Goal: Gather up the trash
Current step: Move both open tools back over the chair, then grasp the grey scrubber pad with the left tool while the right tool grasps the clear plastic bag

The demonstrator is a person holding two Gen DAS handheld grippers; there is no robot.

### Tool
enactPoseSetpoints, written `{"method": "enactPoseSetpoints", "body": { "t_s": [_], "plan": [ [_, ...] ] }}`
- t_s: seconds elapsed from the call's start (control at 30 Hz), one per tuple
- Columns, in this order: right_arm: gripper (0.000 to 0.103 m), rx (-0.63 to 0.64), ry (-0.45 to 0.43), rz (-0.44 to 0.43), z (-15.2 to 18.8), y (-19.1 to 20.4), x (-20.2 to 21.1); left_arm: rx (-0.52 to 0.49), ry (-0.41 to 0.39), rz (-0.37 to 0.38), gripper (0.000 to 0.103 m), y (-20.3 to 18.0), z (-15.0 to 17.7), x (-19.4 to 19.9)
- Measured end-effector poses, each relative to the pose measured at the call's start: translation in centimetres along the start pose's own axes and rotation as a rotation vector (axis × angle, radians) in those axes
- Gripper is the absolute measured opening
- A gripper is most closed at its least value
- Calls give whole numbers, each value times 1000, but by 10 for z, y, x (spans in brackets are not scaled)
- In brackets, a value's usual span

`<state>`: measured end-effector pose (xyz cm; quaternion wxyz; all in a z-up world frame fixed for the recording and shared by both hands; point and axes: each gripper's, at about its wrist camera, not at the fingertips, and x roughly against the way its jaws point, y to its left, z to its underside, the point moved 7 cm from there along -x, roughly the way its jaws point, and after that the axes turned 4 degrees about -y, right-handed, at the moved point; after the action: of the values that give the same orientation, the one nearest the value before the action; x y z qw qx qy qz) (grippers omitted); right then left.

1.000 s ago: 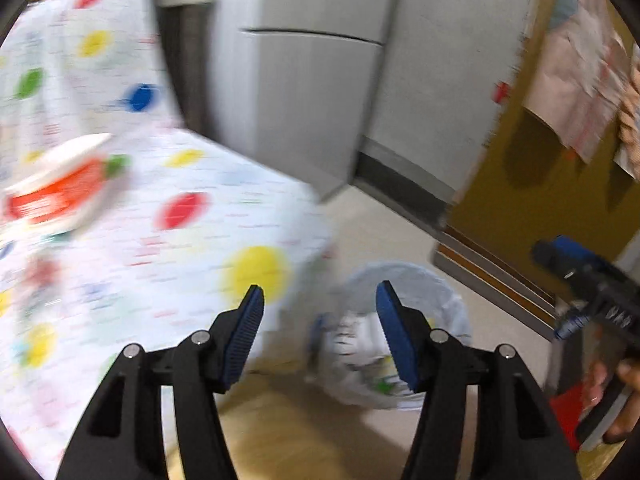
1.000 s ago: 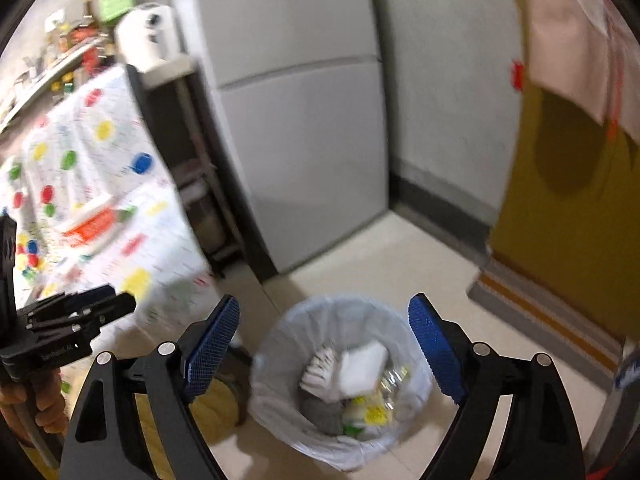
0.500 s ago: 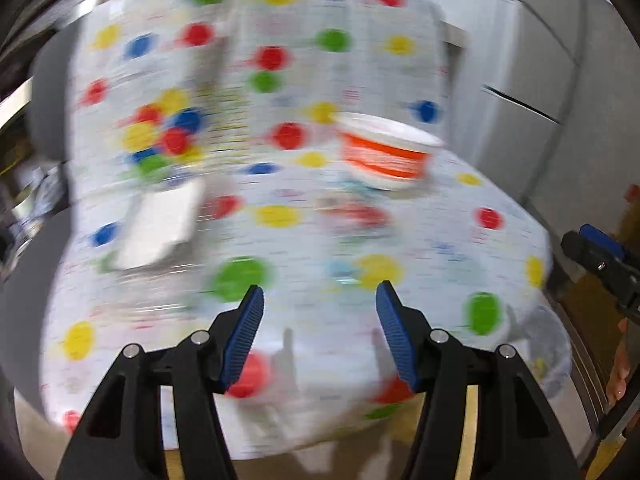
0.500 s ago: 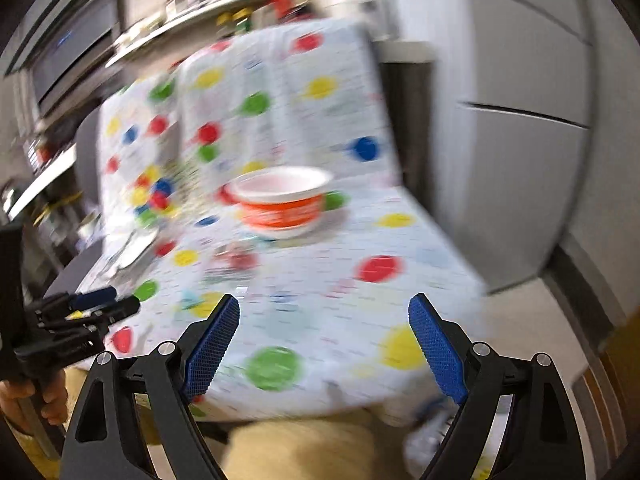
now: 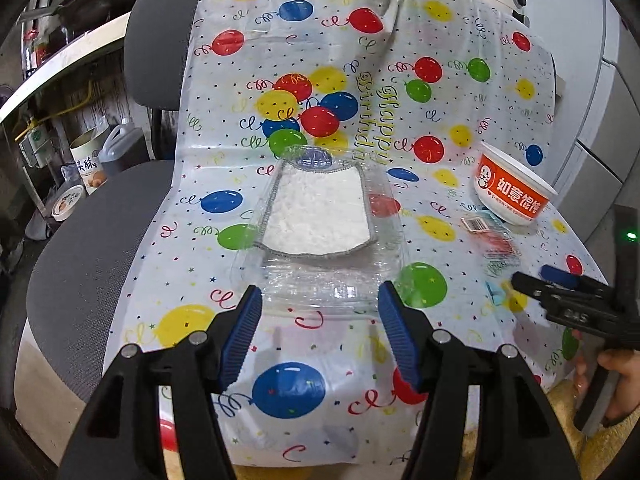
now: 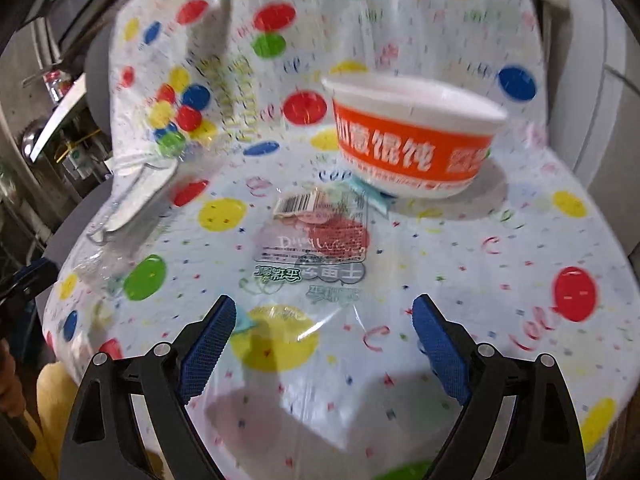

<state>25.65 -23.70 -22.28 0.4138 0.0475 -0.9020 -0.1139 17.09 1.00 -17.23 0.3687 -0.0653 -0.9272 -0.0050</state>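
Observation:
A clear plastic tray holding a white pad (image 5: pixel 318 210) lies on the balloon-print cover (image 5: pixel 280 360) over a chair seat. My left gripper (image 5: pixel 320 316) is open and empty just in front of the tray's near edge. An orange-and-white paper bowl (image 6: pixel 412 140) stands at the back right, also in the left wrist view (image 5: pixel 512 190). A clear printed wrapper (image 6: pixel 316 240) lies flat in front of the bowl. My right gripper (image 6: pixel 324 340) is open and empty, just short of the wrapper; it shows at the right of the left wrist view (image 5: pixel 568 296).
A grey office chair (image 5: pixel 92 220) carries the cover. Tins and a jug (image 5: pixel 92 164) stand on the floor at left under a counter. Grey cabinet fronts (image 6: pixel 608 80) rise at right.
Both grippers have swung left, away from the lined trash bin on the floor, to face the covered chair. Both stayed open and empty.

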Motion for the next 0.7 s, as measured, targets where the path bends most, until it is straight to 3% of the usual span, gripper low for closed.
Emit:
{"method": "enactPoseSetpoints", "body": {
  "t_s": [0.17,0.3,0.4,0.47,0.5,0.53,0.57,0.63,0.7],
  "plan": [
    [93,-3,-4,-46,-6,17,-8,1,1,-3,59,3,-1,-5],
    [95,107,4,39,-7,33,-22,17,2,-10,59,11,-2,-5],
    [95,87,-1,40,-11,33,-27,23,1,-14,59,16,-2,-4],
    [90,95,-11,60,-14,33,-29,28,3,-16,59,19,-2,-5],
    [79,101,-17,66,-15,33,-29,29,5,-16,59,20,-2,-5],
    [60,108,-27,87,-16,31,-28,29,6,-17,59,21,-2,-6],
    [52,126,-36,129,-16,28,-25,29,7,-20,59,22,-1,-6],
    [27,138,-33,132,-13,25,-21,32,8,-18,59,24,-1,-6],
    [11,141,-42,127,-13,22,-17,33,9,-19,59,24,-1,-7]
  ]
}}
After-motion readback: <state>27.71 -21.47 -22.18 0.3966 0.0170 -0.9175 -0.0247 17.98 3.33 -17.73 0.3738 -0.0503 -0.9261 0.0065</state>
